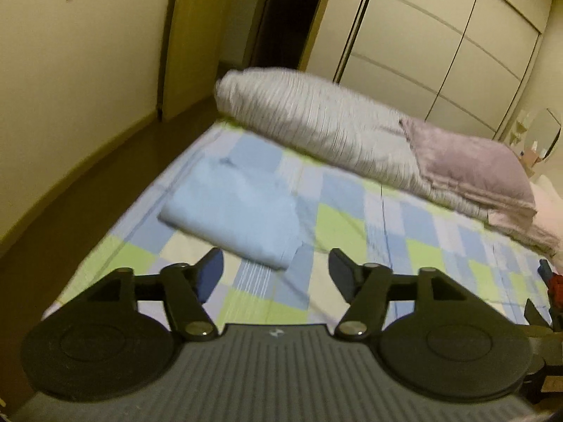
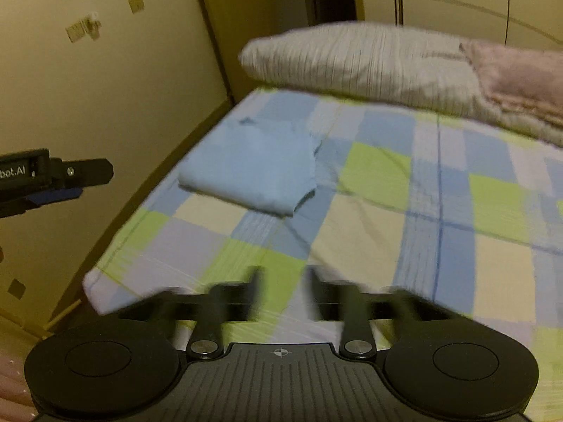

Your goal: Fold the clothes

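Note:
A light blue garment (image 1: 234, 211) lies folded into a neat rectangle on the checked bed sheet (image 1: 352, 232), near the bed's left edge. It also shows in the right wrist view (image 2: 253, 168). My left gripper (image 1: 276, 270) is open and empty, held above the sheet just in front of the garment. My right gripper (image 2: 283, 290) is open and empty, blurred by motion, above the sheet well short of the garment. The left gripper's side (image 2: 56, 176) shows at the left edge of the right wrist view.
A rolled striped grey quilt (image 1: 316, 123) with a pink blanket (image 1: 471, 165) lies along the far side of the bed. A cream wall (image 1: 70, 70) and floor strip run along the left. White wardrobe doors (image 1: 440, 42) stand behind.

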Demonstrator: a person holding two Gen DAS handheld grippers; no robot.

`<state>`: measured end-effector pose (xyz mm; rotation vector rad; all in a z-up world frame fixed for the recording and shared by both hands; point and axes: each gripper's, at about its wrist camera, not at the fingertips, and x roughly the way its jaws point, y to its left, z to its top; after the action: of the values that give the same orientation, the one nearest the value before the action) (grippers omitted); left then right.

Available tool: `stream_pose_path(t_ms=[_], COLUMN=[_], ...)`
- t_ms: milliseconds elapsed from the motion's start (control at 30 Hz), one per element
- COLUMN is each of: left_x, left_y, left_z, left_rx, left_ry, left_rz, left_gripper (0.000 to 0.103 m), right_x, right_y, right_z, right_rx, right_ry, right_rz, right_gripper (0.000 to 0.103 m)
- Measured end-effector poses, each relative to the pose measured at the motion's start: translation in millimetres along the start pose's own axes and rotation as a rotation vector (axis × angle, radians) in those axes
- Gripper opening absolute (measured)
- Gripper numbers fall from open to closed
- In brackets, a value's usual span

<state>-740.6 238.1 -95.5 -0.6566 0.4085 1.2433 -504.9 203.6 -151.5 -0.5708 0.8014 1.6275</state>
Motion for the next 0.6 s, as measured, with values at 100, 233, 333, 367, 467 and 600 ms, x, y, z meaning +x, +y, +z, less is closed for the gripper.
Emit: stream_pose_path(t_ms=[100,233,333,367,467,600], left_x=[-23.1,-33.7,-34.8,-33.7,-28.5,-19.4], left_y=[-7.4,-8.3,-4.8,-2.0,8.8,28.4], left_z=[5.2,12.7,21.9,25.1,38.6,57.0], left_rx=[0.007,0.026,0.057,0.07,0.12,0.162], left_ry=[-0.013,0.017,0.036,0.042,0.063,0.095], left_rz=[0.018,0.049,0.082,0.093,0.11,0.069], left_gripper=[0.071,0.072,0.072,0.072,0.072,0.073], right_x=[-31.8,-52.1,-51.1,-49.0,-37.0,-17.6], right_y=[13.2,29.0,40.5,44.4,56.7,76.3], right_z=[6.2,15.8,23.5,26.2,34.7,44.8], right_rx=[-0.035,-0.055,-0.035,-0.026,-0.002,0.033], right_ry=[-0.062,-0.061,-0.028,-0.018,0.012,0.031], right_rz=[0.001,-0.016,-0.047,-0.057,-0.078,-0.089], right_gripper=[0.074,0.074,0.074,0.074,0.074,0.074])
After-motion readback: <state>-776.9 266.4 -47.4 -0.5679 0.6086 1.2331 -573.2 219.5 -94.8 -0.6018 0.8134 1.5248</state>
